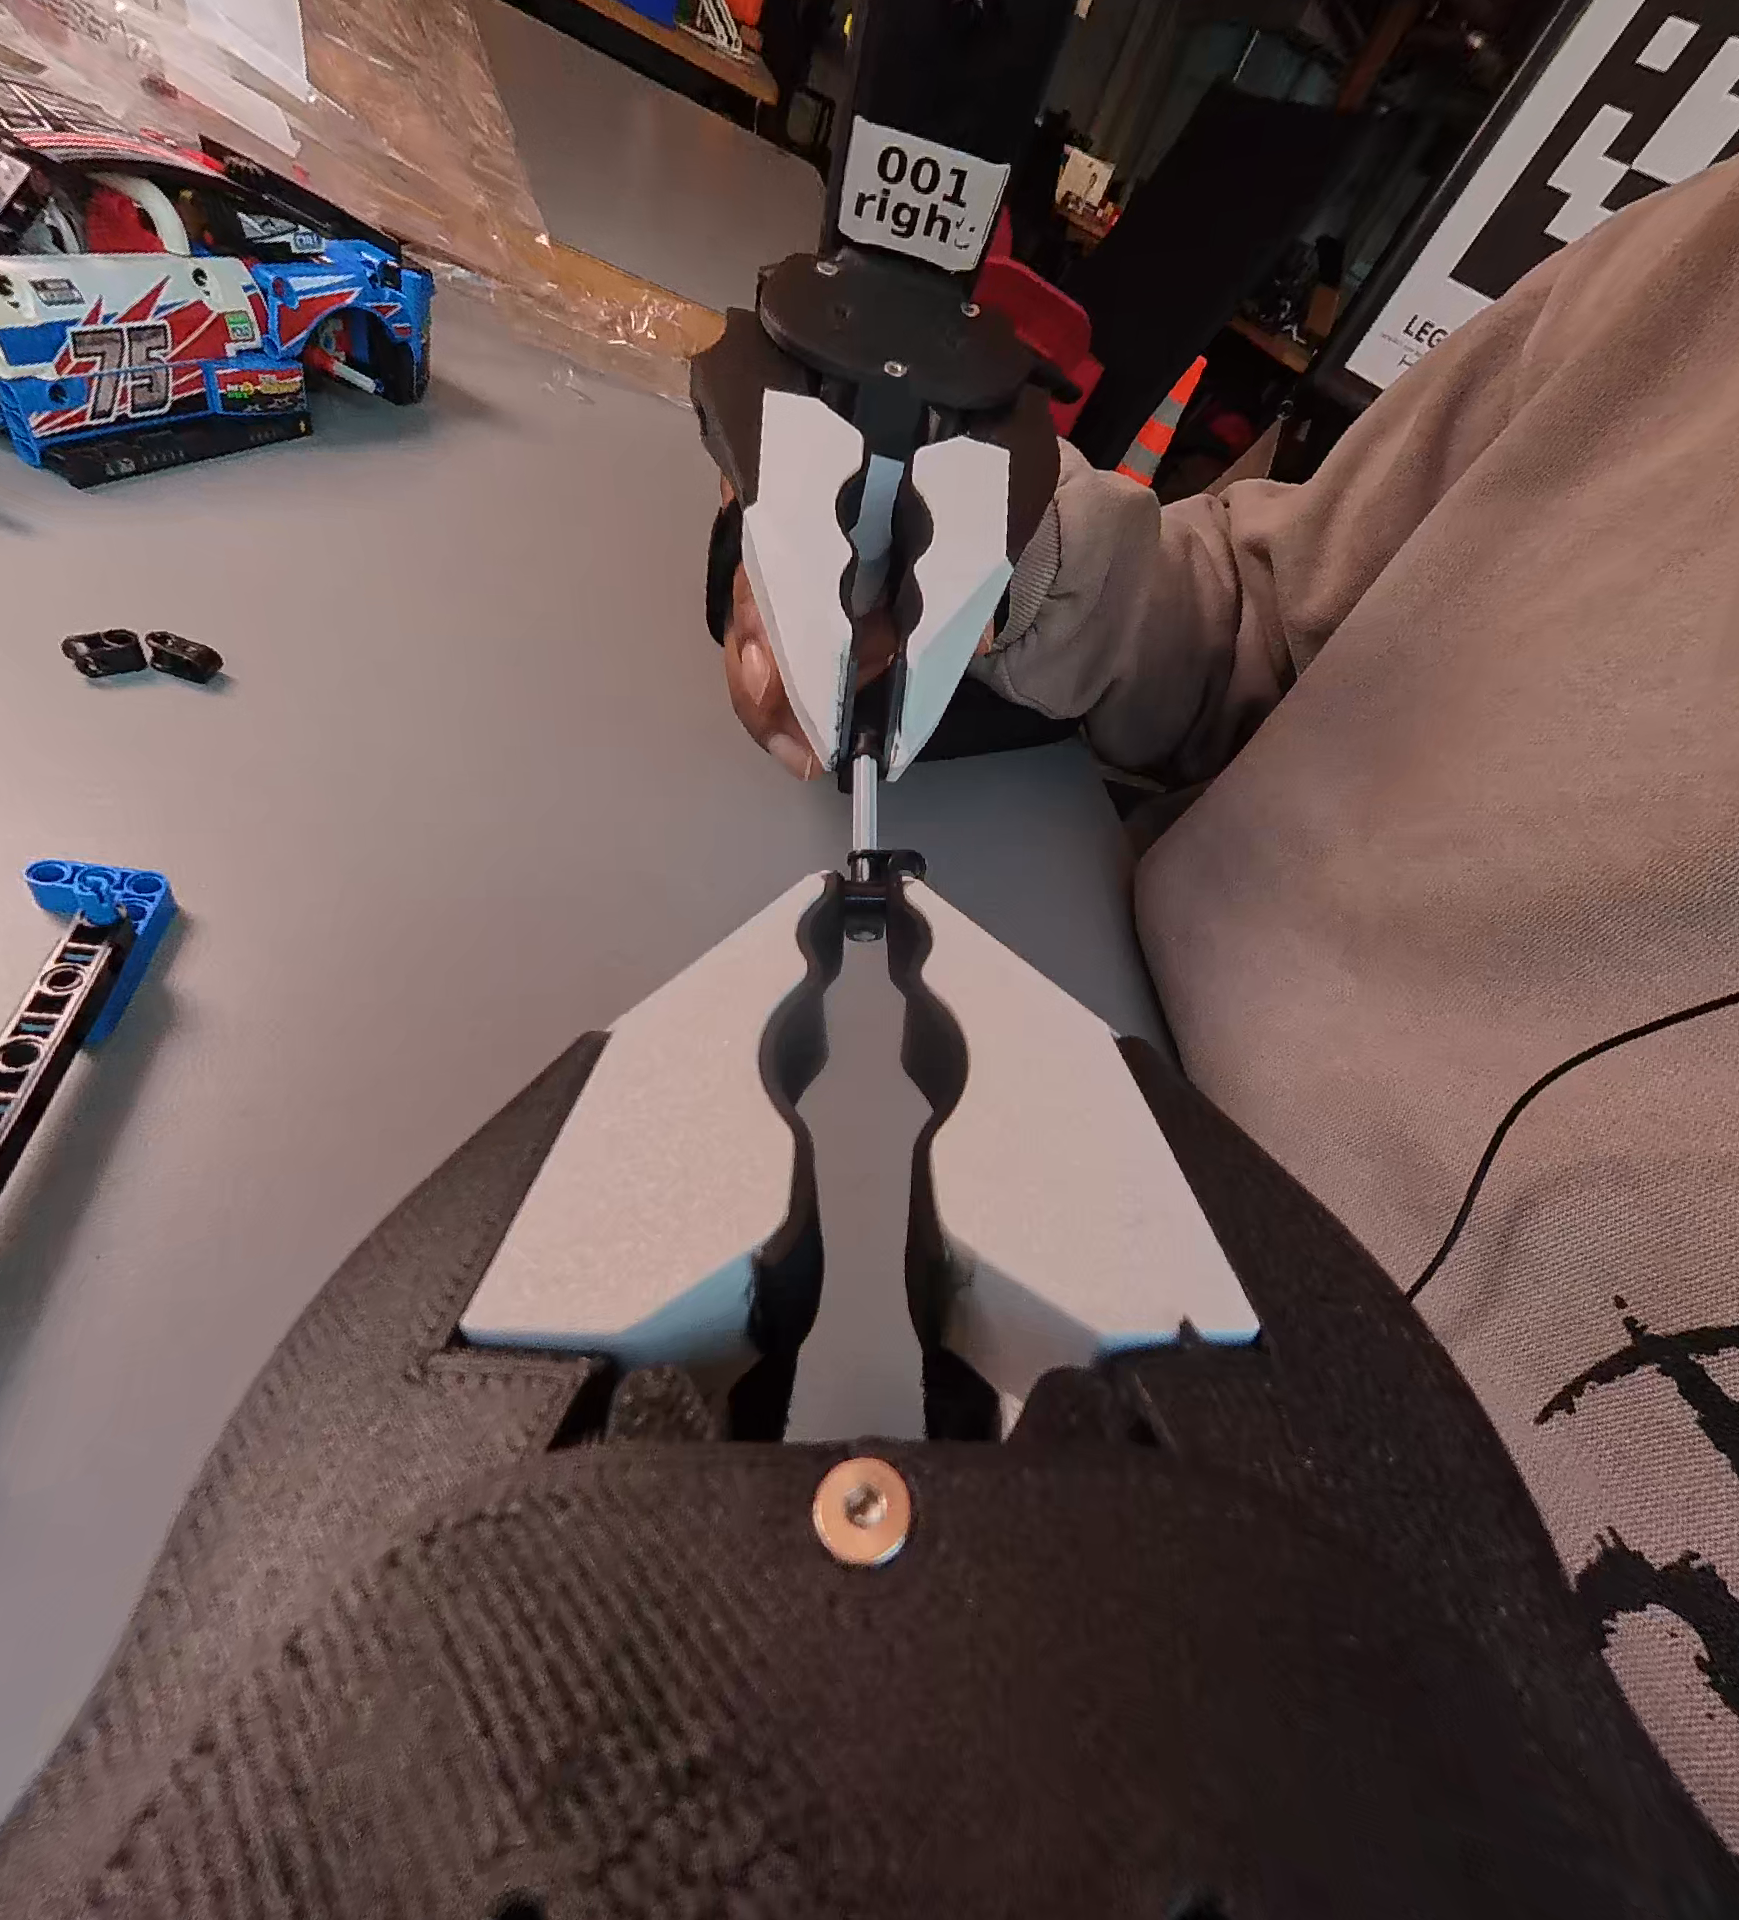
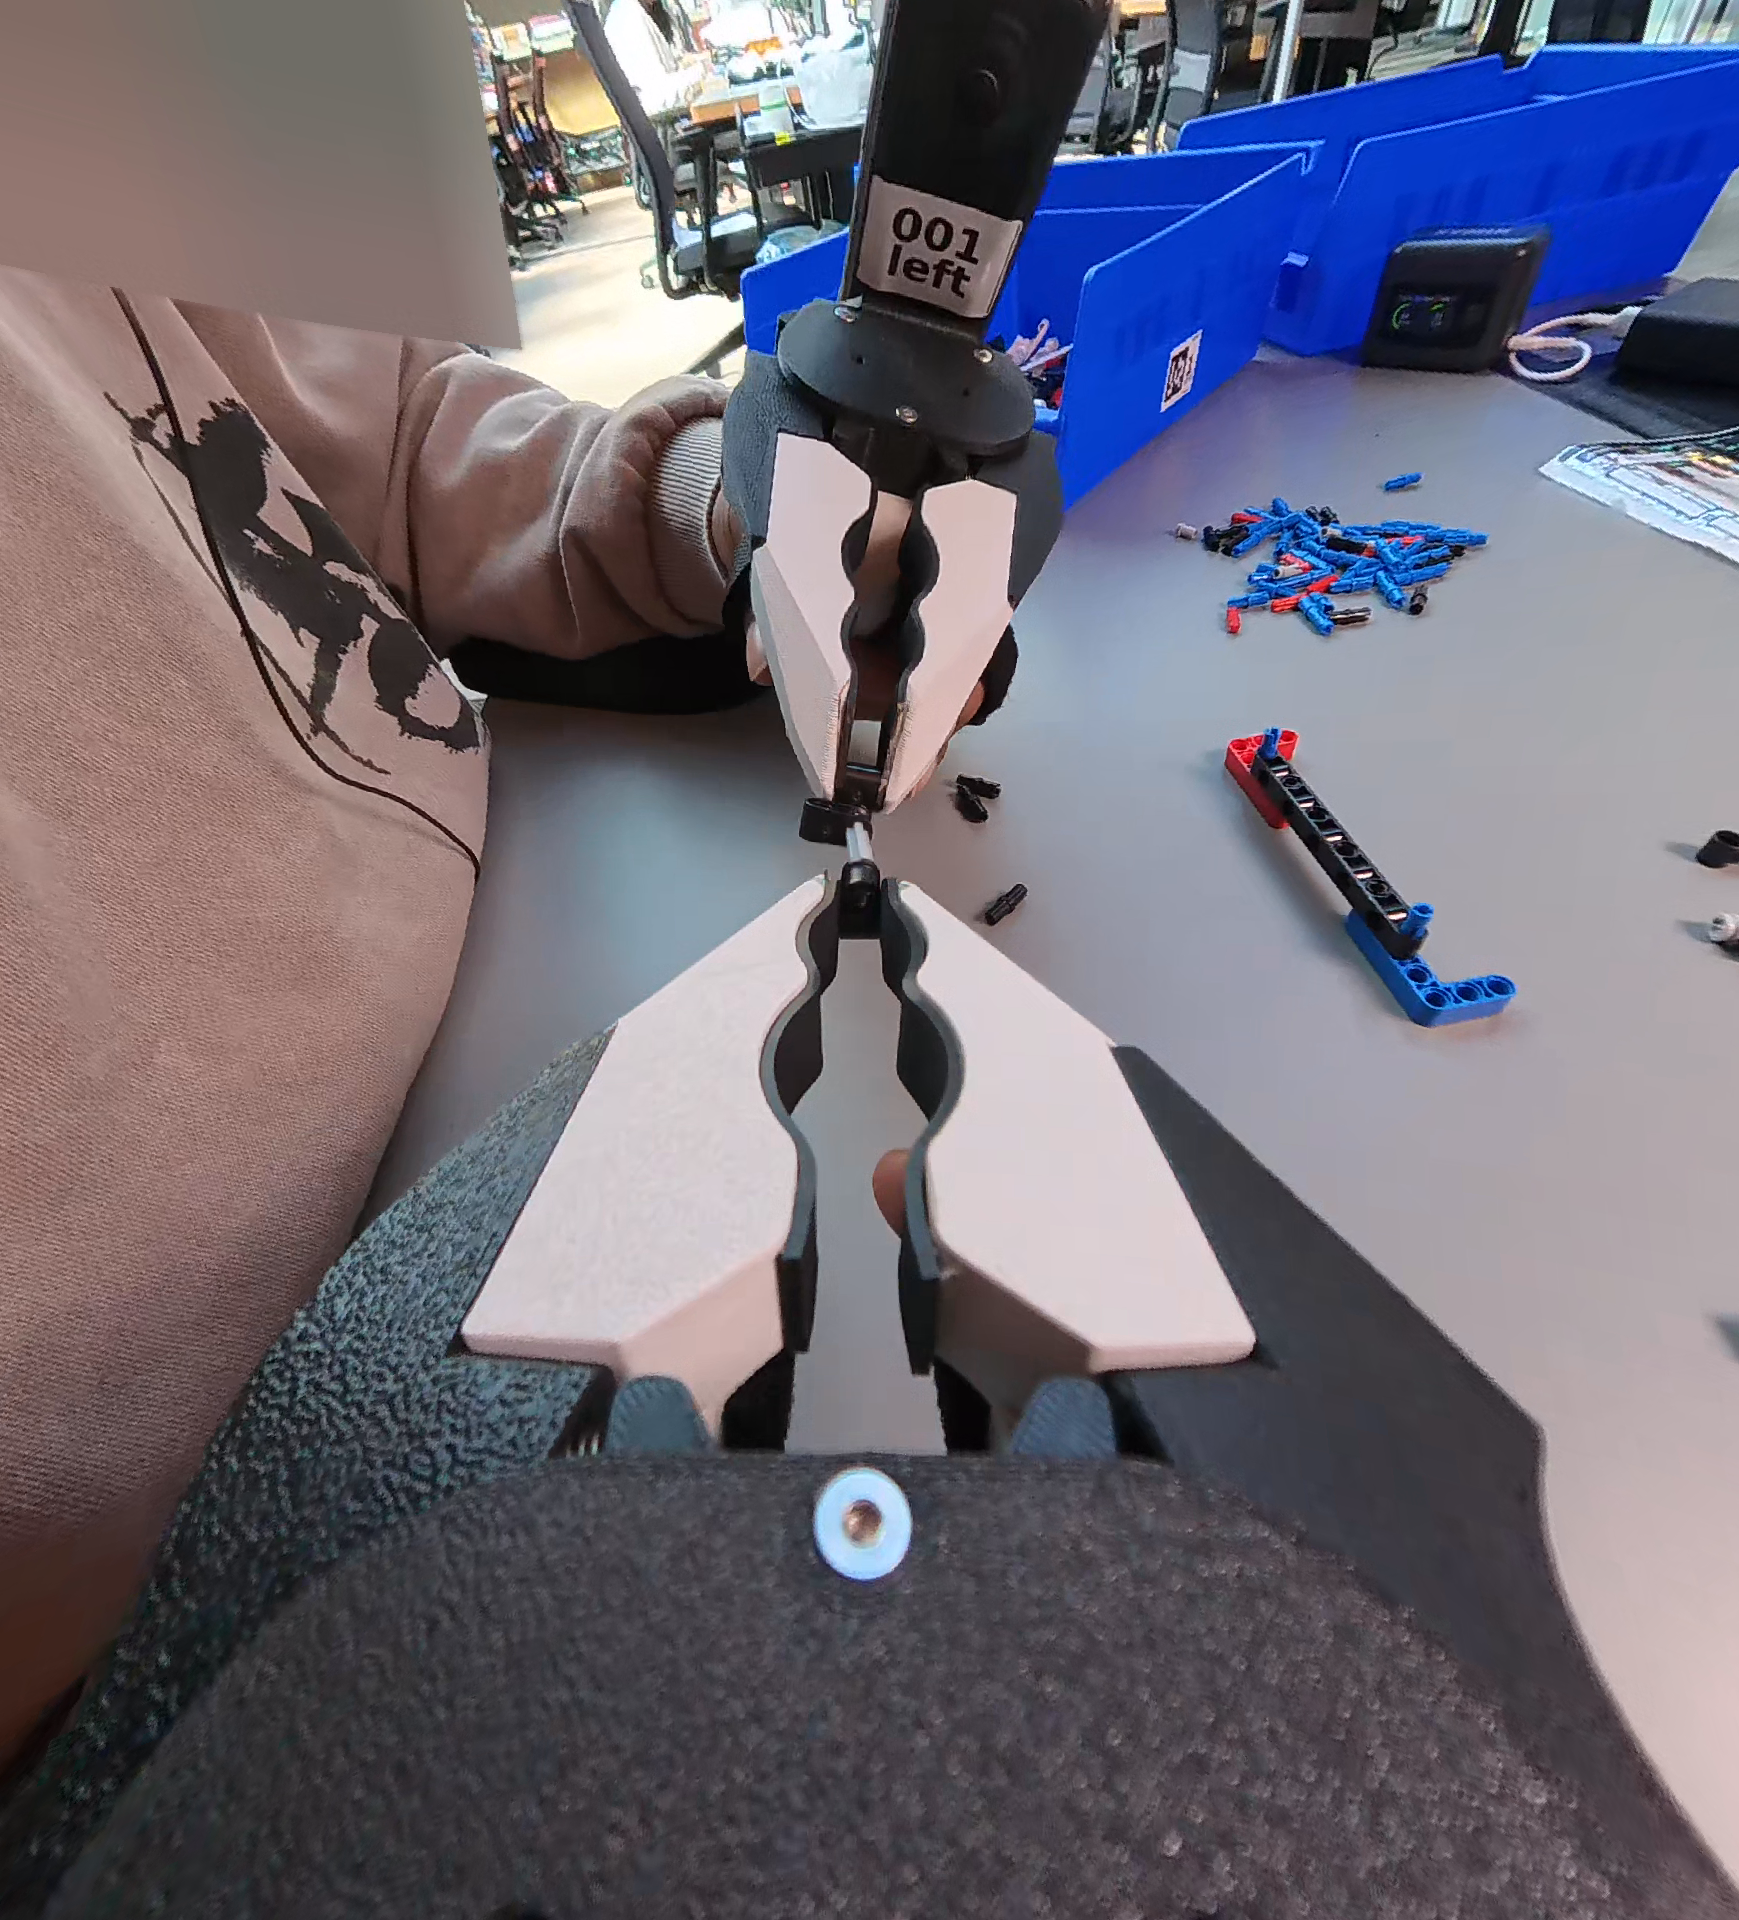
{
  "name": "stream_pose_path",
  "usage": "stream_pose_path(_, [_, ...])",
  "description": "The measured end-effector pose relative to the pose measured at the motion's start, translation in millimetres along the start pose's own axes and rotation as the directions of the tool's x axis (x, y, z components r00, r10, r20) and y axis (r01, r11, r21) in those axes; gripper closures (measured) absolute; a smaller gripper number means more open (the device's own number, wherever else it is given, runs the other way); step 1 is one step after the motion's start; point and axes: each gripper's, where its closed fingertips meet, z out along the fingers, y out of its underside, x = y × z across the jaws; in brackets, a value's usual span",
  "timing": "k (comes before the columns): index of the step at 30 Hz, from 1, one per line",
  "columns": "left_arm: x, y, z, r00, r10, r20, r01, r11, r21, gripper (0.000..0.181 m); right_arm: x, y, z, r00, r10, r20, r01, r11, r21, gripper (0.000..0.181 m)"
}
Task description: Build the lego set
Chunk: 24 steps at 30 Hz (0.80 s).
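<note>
My left gripper is shut on a small black connector. My right gripper faces it tip to tip and is shut on the black end of a short grey axle. The axle's free end reaches the connector held by the left gripper. In the left wrist view the right gripper points toward me with the axle sticking out of it. Both are held a little above the grey table, close to the person's beige sweatshirt.
A partly built race car stands at the far left. A black beam with a blue angled piece lies on the table, with two black connectors nearby. A pile of pins, loose black pins, blue bins and a booklet lie to the right. Left tips and right tips are each some 30 cm from the partly built race car.
</note>
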Motion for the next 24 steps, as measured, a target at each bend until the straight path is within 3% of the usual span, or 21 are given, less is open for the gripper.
stream_pose_path(7, [0.2,3.2,1.1,0.999,0.032,0.028,-0.031,0.999,-0.045,0.175,-0.8,2.2,1.6,0.999,0.027,0.022,-0.027,1.000,-0.015,0.176])
stream_pose_path(15, [-2.6,22.6,5.8,0.993,0.082,0.088,-0.064,0.979,-0.195,0.175,-3.8,26.8,11.8,0.999,0.011,0.045,-0.002,0.981,-0.195,0.176])
stream_pose_path(20, [-8.8,29.0,6.1,0.993,0.061,0.106,-0.042,0.983,-0.177,0.175,0.9,35.9,16.1,1.000,0.021,0.020,-0.015,0.970,-0.244,0.176])
stream_pose_path(24, [-11.1,16.9,2.6,0.990,0.072,0.120,-0.060,0.993,-0.102,0.175,6.9,22.8,13.3,0.999,0.053,0.004,-0.051,0.986,-0.160,0.176])
